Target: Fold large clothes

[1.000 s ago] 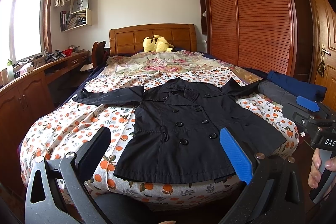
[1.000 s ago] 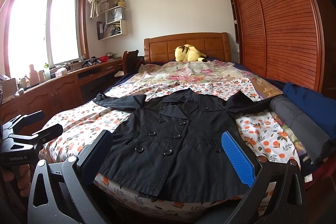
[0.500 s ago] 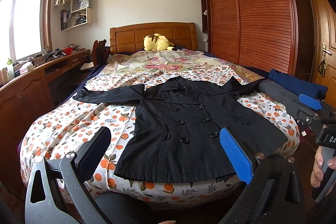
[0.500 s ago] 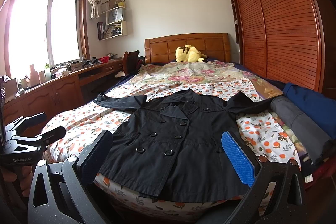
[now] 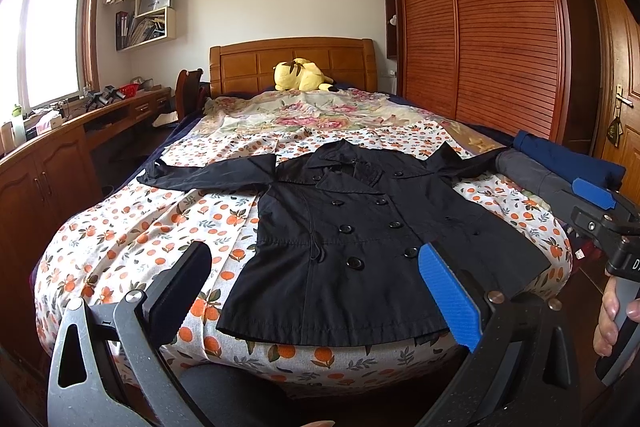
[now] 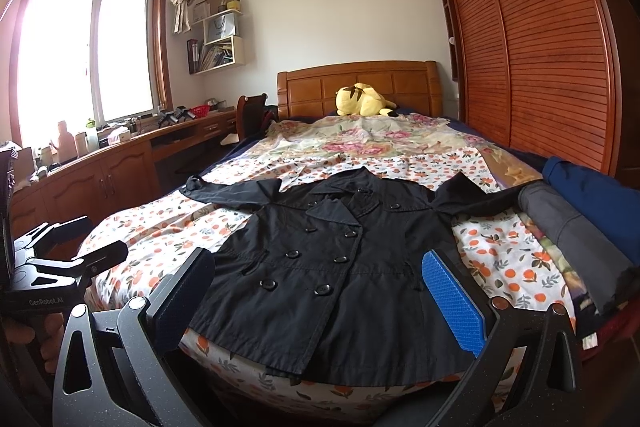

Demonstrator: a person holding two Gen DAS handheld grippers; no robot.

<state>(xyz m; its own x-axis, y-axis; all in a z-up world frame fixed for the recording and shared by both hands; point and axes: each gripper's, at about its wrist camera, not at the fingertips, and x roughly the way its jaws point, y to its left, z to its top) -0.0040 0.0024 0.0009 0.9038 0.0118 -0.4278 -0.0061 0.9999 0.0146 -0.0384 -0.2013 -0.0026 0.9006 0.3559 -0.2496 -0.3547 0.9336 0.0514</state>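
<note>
Lying flat: 1 black coat (image 5: pixel 360 239), 2 hand-held grippers apart.

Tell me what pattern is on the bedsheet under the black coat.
Small oranges with green leaves on the white bedsheet, clearest in the left wrist view.

Left tool (image 5: pixel 316 281) wide open, fingers spread, holding nothing, level. Right tool (image 6: pixel 320 291) likewise wide open and empty. Right hand (image 5: pixel 612 315) wraps its handle; left hand (image 6: pixel 40 337) grips its handle low.
</note>
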